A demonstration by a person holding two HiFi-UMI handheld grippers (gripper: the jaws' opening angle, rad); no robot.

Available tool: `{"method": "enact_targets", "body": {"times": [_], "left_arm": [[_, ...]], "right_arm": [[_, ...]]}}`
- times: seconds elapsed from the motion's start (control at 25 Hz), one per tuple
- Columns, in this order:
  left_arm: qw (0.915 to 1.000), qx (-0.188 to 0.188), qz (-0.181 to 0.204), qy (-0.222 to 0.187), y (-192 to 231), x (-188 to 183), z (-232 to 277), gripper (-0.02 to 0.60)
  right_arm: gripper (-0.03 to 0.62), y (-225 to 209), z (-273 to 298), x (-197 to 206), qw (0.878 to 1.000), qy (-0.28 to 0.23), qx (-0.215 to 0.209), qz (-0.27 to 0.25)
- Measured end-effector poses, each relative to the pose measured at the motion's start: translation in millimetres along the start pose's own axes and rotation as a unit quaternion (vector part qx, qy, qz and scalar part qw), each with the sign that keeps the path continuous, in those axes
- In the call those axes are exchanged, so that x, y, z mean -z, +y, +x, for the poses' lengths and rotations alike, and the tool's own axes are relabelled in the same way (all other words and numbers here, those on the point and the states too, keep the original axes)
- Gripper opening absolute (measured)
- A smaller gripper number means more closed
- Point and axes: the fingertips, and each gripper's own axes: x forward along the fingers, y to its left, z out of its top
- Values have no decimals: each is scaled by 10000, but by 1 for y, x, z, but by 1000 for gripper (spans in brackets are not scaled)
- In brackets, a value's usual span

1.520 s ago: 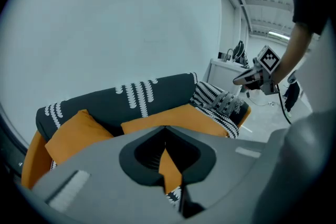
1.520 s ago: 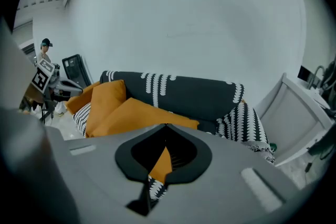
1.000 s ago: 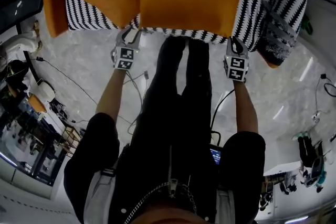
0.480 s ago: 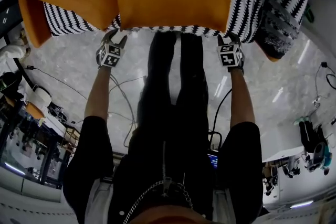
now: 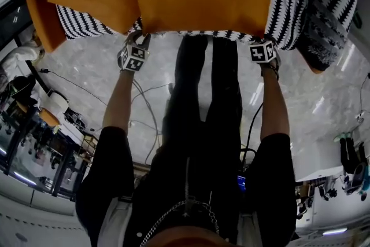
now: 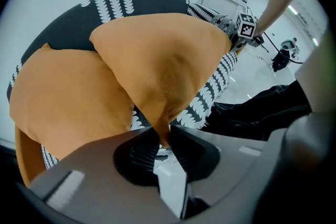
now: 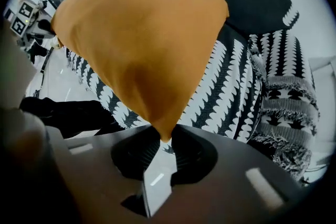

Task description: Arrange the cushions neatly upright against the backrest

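Fabric fills both grips: my left gripper [image 6: 164,136] is clamped on one lower corner of the large orange cushion [image 6: 163,60], and my right gripper [image 7: 165,139] is clamped on the other lower corner. Both pairs of jaws have just been closing, and each now pinches a pointed tip of smooth, matte orange cloth between black ribbed pads [image 6: 139,157]. From each pinch the cover pulls taut into a cone, then widens into a plump, softly dimpled body.

The cushion is rectangular and broad, and it stands on the front edge of the sofa [image 7: 247,2] seat with its top leaning toward the dark backrest. Just beside it, toward the sofa's left end, a second orange cushion [image 6: 68,97] of the same smooth cloth touches it and lies partly behind it.

Under both lies a chunky knitted throw [image 7: 231,81] in black and white scalloped stripes, hanging over the seat's front edge. At the sofa's right end sits a grey patterned cushion [image 7: 286,107] with a shaggy fringe. Below the front edge, the floor [image 5: 81,89] is pale, glossy and marbled.
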Motion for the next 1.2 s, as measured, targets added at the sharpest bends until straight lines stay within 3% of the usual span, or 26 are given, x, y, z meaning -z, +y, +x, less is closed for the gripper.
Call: {"method": "enact_targets", "body": {"times": [0.08,0.36,0.72,0.92,1.2], "left_arm": [[9999,-31,-71,-63,4,3,-8,64],[9994,-74,-237,-234,2,-29,-28,44],[9973,-186,-440,-550,-10,-99,-82,43],[9936,-192,-792,-780,-19,-143,-122,41],[9879,-1,-663,-1401,-21,-207,-158,41]], "right_arm": [[47,9,-7,-4,9999,113,15,-119],[38,-11,-43,-16,9997,-55,-208,-118],[35,-67,-124,-43,9958,-880,-248,-26],[34,-99,-170,-59,9914,-1290,-208,11],[32,-147,-235,-91,9788,-1999,-150,421]]}}
